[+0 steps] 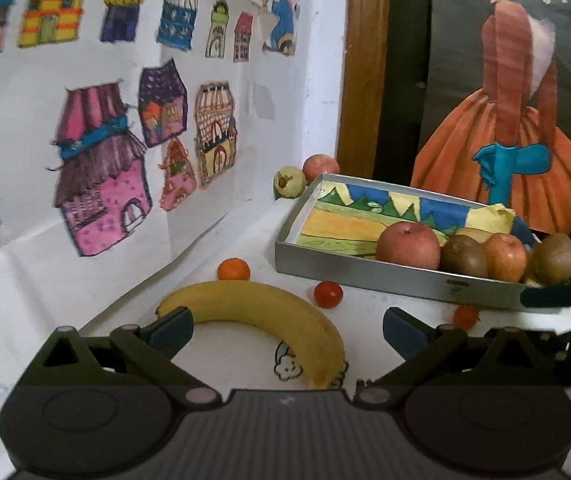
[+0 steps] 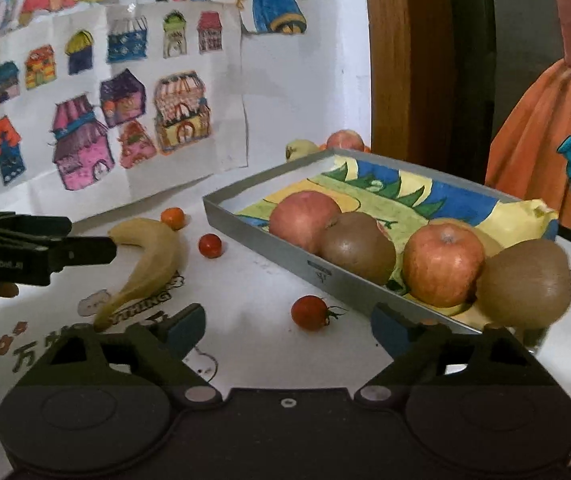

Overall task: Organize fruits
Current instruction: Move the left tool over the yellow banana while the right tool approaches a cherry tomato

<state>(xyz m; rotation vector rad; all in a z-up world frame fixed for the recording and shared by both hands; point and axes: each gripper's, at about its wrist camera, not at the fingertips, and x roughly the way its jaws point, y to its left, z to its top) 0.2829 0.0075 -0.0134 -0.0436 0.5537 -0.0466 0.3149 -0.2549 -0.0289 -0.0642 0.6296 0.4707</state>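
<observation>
Your left gripper (image 1: 287,330) has its fingers spread wide and holds nothing; the banana (image 1: 261,316) lies on the white table (image 1: 365,320) between the two blue pads, with the left pad (image 1: 173,330) right at the banana's tip, though you cannot tell from here whether it touches. Your right gripper (image 2: 287,330) is just as wide open and empty, hovering over the table with a cherry tomato (image 2: 309,312) just ahead of its fingers. The metal tray (image 2: 285,240) sits close to the right finger and already carries two apples and two kiwis.
</observation>
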